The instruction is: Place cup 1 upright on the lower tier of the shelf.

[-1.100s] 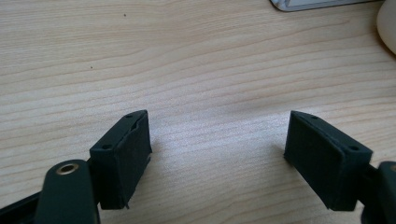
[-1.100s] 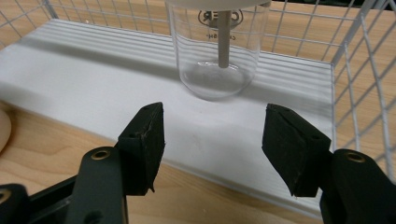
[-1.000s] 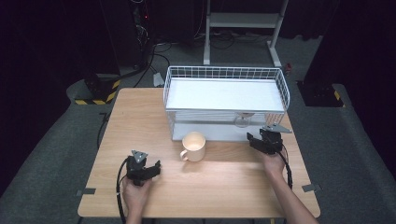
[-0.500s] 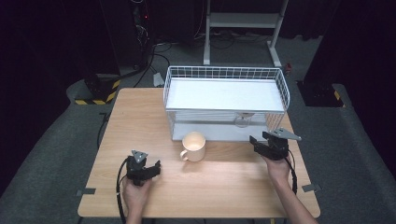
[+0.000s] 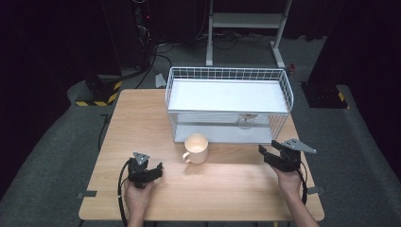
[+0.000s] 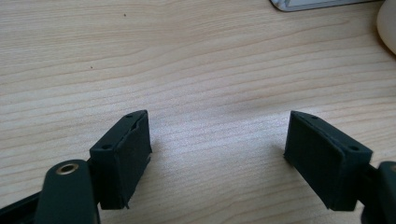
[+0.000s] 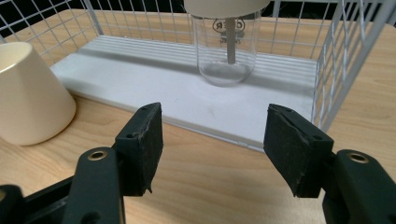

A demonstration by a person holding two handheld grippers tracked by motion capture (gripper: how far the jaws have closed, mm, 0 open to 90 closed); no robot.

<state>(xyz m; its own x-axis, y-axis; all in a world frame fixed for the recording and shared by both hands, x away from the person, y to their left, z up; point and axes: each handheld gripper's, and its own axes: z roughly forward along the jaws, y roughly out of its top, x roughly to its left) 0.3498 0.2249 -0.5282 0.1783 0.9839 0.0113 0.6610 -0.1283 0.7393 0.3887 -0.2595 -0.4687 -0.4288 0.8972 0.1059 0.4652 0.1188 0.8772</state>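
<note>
Wood-grain surface (image 5: 142, 118) carrying a cream mug (image 5: 196, 148), taken here as the landmark, and a white wire rack (image 5: 228, 101) standing just behind it. Left of the mug and nearer the person, the left gripper (image 5: 158, 169) rests low over bare wood with its jaws wide apart and nothing between them; in the left gripper view its jaws frame only wood grain, with the mug's rounded side at the upper right edge, which suggests a parked, waiting pose rather than an approach. The mug stands upright on the wood, handle turned toward the left gripper's side; its interior looks empty from the high view. Behind and to the right of the mug, a clear glass jar (image 7: 227, 46) with a pale lid sits on the rack's lower white tray, under the upper shelf; a thin rod shows inside it, and otherwise it appears empty. Right of the mug, the right gripper (image 5: 265, 153) is held off the surface, jaws spread and empty, aimed toward the jar, a stance suited to reaching into the rack's open front.
</note>
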